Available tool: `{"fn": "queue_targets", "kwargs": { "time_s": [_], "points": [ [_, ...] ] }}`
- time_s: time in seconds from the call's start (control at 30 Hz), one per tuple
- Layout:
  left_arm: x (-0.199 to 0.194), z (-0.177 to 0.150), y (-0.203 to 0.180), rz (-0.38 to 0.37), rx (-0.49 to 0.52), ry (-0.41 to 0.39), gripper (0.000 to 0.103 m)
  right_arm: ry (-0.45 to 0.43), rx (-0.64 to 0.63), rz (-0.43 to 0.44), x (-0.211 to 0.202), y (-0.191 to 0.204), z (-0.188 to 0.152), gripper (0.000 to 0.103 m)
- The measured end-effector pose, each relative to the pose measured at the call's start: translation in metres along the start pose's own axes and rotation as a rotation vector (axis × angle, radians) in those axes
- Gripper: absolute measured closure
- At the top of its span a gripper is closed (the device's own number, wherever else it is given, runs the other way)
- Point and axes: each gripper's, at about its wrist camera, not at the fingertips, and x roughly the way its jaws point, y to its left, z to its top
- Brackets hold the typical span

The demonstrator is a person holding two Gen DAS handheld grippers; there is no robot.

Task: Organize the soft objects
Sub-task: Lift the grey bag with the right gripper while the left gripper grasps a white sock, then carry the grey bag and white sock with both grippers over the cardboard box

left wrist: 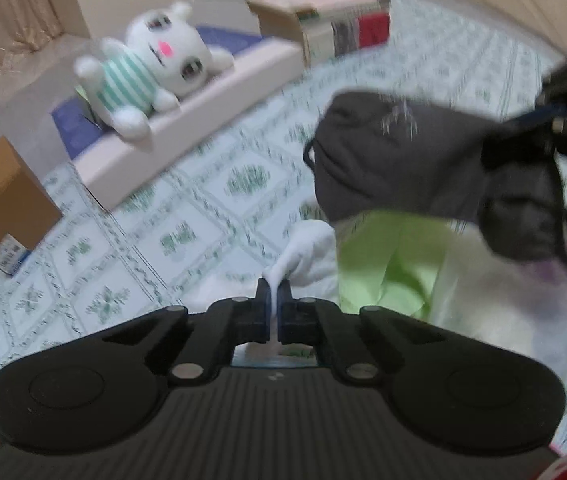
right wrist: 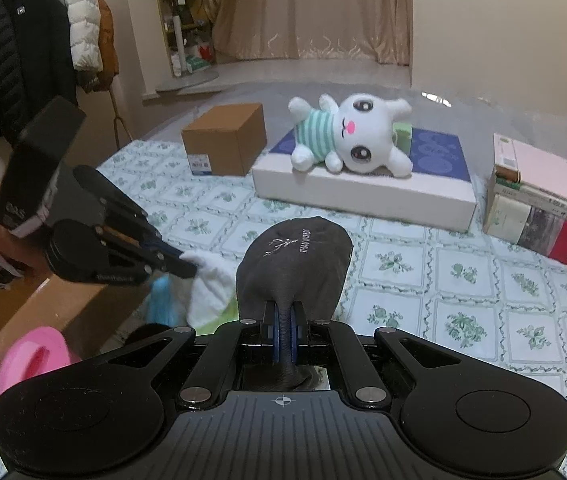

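Observation:
My left gripper point(left wrist: 274, 294) is shut on the paw of a white plush toy point(left wrist: 307, 256) in a green shirt; it also shows in the right wrist view point(right wrist: 187, 266), holding the white plush point(right wrist: 213, 280). My right gripper point(right wrist: 284, 320) is shut on a dark grey cloth bag point(right wrist: 295, 256) and holds it above the floor; in the left wrist view the bag point(left wrist: 395, 156) hangs from it at the right. A second white plush point(right wrist: 347, 136) in a striped shirt lies on a flat white box point(right wrist: 363, 192); it also shows in the left wrist view point(left wrist: 151, 68).
A brown carton point(right wrist: 225, 144) stands left of the white box. A stack of books point(right wrist: 543, 208) lies at the right. An open cardboard box point(right wrist: 43, 308) with a pink item point(right wrist: 35, 356) sits at the near left. Coats point(right wrist: 23, 40) hang at the far left.

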Motion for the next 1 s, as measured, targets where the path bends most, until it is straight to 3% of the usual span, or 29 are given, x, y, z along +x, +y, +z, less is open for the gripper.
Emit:
{"fn": "queue_targets", "kwargs": {
  "time_s": [0.2,0.4,0.73,1.0],
  "points": [
    [-0.061,0.024,0.003,0.017,-0.069,-0.096,0.101,-0.056,-0.015,-0.011,-0.034,0.014,0.015,0.098],
    [-0.120,0.038,-0.005,0.067,-0.096,-0.144,0.101,-0.110,-0.021,-0.023,-0.079,0.032,0.029,0.098],
    [-0.223,0.046,-0.019,0.177,-0.130,-0.241,0.101,-0.195,-0.054,-0.037,-0.150,0.060,0.047,0.098],
    [-0.292,0.038,-0.031,0.250,-0.136,-0.285,0.101,-0.225,-0.068,-0.005,-0.183,0.092,0.056,0.098]
  ]
}}
